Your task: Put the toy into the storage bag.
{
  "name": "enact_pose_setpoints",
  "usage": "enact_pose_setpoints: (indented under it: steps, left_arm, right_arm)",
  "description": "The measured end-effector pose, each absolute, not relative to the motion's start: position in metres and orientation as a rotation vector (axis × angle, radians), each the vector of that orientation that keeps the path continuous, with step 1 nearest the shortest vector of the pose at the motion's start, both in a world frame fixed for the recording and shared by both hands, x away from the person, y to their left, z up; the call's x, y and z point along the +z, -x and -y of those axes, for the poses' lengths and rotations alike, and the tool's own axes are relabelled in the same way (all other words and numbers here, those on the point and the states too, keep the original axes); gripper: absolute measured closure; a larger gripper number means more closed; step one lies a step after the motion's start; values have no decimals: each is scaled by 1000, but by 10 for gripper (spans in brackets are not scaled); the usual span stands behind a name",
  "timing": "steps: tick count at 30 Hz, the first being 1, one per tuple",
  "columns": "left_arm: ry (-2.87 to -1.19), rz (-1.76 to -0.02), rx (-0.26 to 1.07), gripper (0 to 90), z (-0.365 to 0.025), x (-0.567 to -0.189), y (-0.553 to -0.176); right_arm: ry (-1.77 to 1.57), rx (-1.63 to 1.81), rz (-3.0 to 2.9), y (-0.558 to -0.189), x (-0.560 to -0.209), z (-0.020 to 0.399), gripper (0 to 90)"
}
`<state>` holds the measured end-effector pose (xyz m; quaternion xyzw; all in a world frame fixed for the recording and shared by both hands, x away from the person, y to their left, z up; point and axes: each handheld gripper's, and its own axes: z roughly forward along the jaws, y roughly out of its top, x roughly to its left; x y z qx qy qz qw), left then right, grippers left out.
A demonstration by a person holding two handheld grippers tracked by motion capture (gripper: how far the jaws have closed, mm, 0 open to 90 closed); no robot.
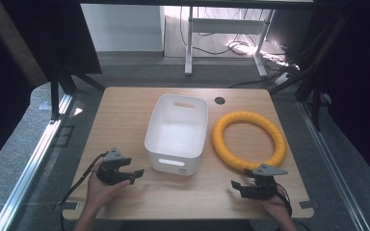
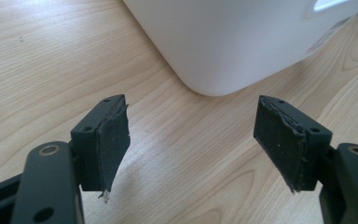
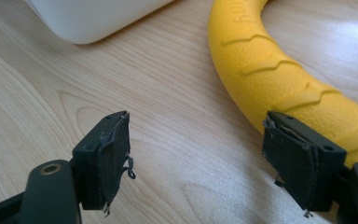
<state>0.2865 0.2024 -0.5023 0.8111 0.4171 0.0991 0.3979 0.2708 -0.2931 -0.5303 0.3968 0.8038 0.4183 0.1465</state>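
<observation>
Left gripper (image 1: 136, 173), right gripper (image 1: 236, 186) wide open, empty; yellow ring (image 1: 248, 141) beside white bin (image 1: 177, 133).

The person's left hand (image 1: 101, 189) holds the black two-jaw left gripper (image 1: 136, 174) low and roughly level, its jaws pointing rightward in the high view. Its worn, dark padded fingers (image 2: 112, 142) stand wide apart with nothing between them. The right hand (image 1: 275, 206) holds the black right gripper (image 1: 234, 186), apparently level, pointing leftward, its frayed fingers (image 3: 114, 156) equally spread and empty.
</observation>
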Motion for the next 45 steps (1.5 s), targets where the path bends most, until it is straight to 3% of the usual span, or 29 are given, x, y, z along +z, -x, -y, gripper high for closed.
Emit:
enact_pose_setpoints:
  steps: [11, 24, 35, 45]
  left_arm:
    - [-2067, -1078, 254, 266, -198, -504, -282]
    - [-2055, -1068, 197, 266, -199, -504, -288]
    - [-2069, -1049, 206, 266, -197, -501, -287]
    - [-2095, -1041, 204, 264, -195, -504, -288]
  right_arm:
    - [-1076, 1181, -2353, -276, -529, 290, 346]
    - [-1065, 1155, -2368, -283, -498, 306, 333]
    - [-998, 959, -2479, -327, -445, 308, 303]
    - [-932, 712, -2692, -366, -442, 286, 282]
